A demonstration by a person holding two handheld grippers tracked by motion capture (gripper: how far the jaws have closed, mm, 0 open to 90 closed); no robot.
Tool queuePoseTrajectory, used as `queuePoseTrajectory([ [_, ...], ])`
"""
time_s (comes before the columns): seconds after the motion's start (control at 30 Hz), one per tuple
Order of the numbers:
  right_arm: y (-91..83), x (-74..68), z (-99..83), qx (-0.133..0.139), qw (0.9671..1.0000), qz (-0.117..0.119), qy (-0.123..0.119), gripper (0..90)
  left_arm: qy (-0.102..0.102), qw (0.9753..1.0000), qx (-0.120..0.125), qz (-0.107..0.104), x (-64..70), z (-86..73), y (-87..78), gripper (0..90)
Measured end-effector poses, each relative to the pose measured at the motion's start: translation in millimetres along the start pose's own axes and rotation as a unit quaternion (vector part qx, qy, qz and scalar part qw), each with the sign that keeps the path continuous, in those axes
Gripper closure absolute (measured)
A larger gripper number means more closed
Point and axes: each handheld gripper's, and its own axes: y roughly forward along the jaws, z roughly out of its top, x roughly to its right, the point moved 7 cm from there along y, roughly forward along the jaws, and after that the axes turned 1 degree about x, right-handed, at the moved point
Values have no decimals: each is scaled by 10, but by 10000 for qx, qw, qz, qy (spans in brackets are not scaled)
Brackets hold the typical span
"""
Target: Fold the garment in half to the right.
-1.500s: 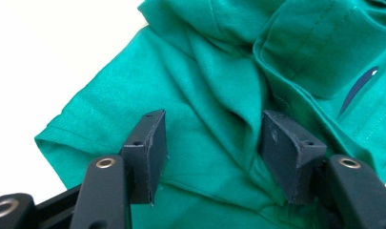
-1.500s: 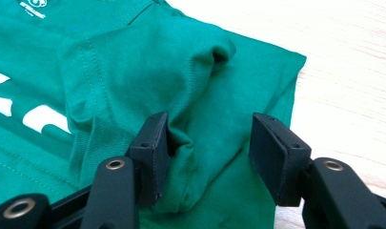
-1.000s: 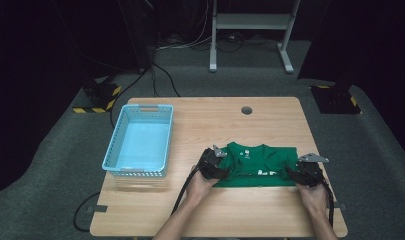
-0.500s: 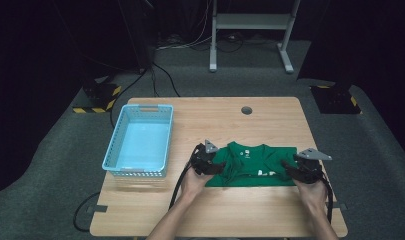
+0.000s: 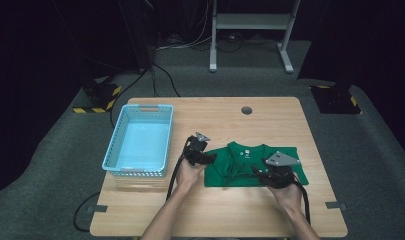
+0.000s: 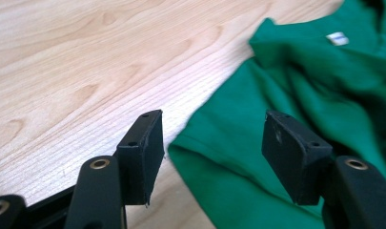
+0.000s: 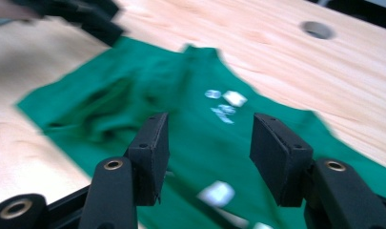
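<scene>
Shirt: a green shirt (image 5: 250, 165) lies folded on the table (image 5: 270, 125), in the near-right part of the top, its collar toward the far edge.
Shirt detail: a small white label (image 6: 337, 38) sits inside the neck; pale printed marks (image 7: 224, 102) show on the cloth in the right gripper view, blurred.
Shirt edge: in the left gripper view a folded corner of the cloth lies between the two jaws, flat on the wood, gripped by neither.
Left claw: the left claw (image 5: 204, 156) stands wide, jaws well apart, holding nothing; it hangs at the shirt's left edge, one jaw over bare wood, the other over green cloth.
Right claw: the right claw (image 5: 266, 176) also stands wide and holds nothing; it hovers over the near-right part of the shirt, with green cloth between and below its jaws.
Hands: the left hand (image 5: 189, 175) and the right hand (image 5: 287, 195) come in from the near edge, each around its tool.
Basket: a light blue basket (image 5: 121, 142) stands left of the shirt, near the left claw but apart from it.
Table hole: a round hole (image 5: 246, 110) lies in the wood beyond the shirt.
</scene>
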Motion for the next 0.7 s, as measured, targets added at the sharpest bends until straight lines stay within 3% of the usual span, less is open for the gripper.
queuePoseTrajectory([
  [0.17, 88, -272, 29, 20, 9993, 349, -141, 489, -64, 10000, -15, 34, -47, 15, 88, 398],
  [0.4, 233, -569, 76, 49, 9973, 648, -342, 489, -12, 9999, -81, 86, -65, 31, 186, 403],
  [0.57, 341, -736, 108, 16, 9958, 731, -545, 481, 54, 9996, -236, 148, -67, -17, 254, 407],
  [0.7, 467, -841, 103, -72, 9949, 779, -642, 474, 157, 9994, -218, 208, -51, -28, 273, 421],
])
